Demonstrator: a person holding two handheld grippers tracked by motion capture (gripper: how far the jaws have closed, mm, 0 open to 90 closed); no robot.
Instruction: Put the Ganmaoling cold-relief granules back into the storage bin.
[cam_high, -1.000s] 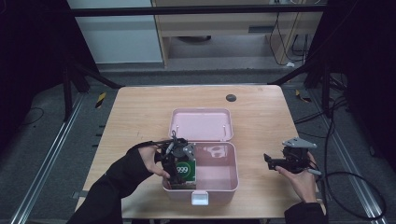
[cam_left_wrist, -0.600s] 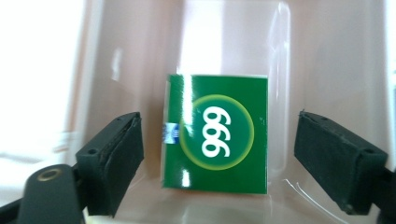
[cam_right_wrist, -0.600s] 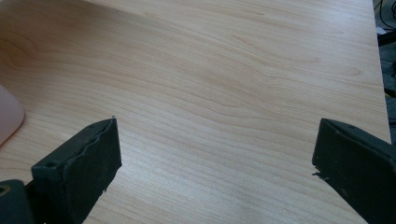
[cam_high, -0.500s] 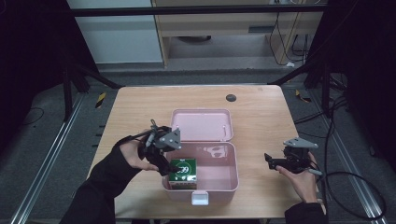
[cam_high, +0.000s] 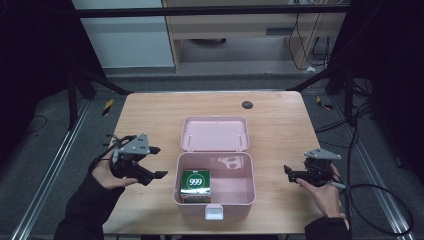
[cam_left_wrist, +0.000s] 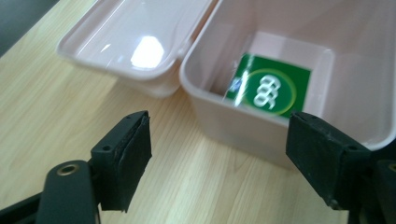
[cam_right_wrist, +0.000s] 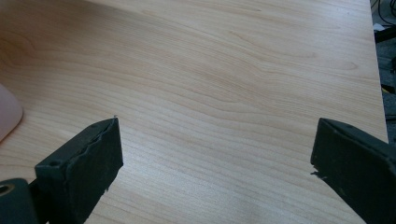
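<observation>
A pale wooden table (cam_high: 150, 120) with fine, wavy grain carries a pink plastic box (cam_high: 215, 202), smooth and glossy, rectangular with rounded corners, a white latch (cam_high: 213, 213) on its near wall and its hinged lid (cam_high: 215, 133) thrown flat open on the far side. Inside, against the box's left wall, sits a small green carton (cam_high: 194, 185) with a white ring and "999" printed on its top face; in the left gripper view the same green carton (cam_left_wrist: 272, 88) is seen through the box's open mouth, slightly blurred, with the lid's shiny inner surface (cam_left_wrist: 135, 37) catching a bright glare. The left gripper (cam_high: 156, 162) is held above the table just beside the box's left wall, its matte black, blocky jaws spread wide with nothing between them; in its own view the left gripper (cam_left_wrist: 219, 158) frames bare wood and the box's near corner, and the carton lies beyond and between the jaw tips, untouched. Its rubbery pads (cam_left_wrist: 136, 161) look flat and square-edged. The right gripper (cam_high: 289, 172) is held well apart from the box on its right side, pointing toward it; in its own view the right gripper (cam_right_wrist: 212, 163) has its jaws spread wide as well, empty, over open wood grain, with a sliver of the pink box (cam_right_wrist: 8, 116) at the left edge. One pad (cam_right_wrist: 100, 156) shows a rough, worn edge. A small dark round disc (cam_high: 247, 104) lies on the table far beyond both grippers.
</observation>
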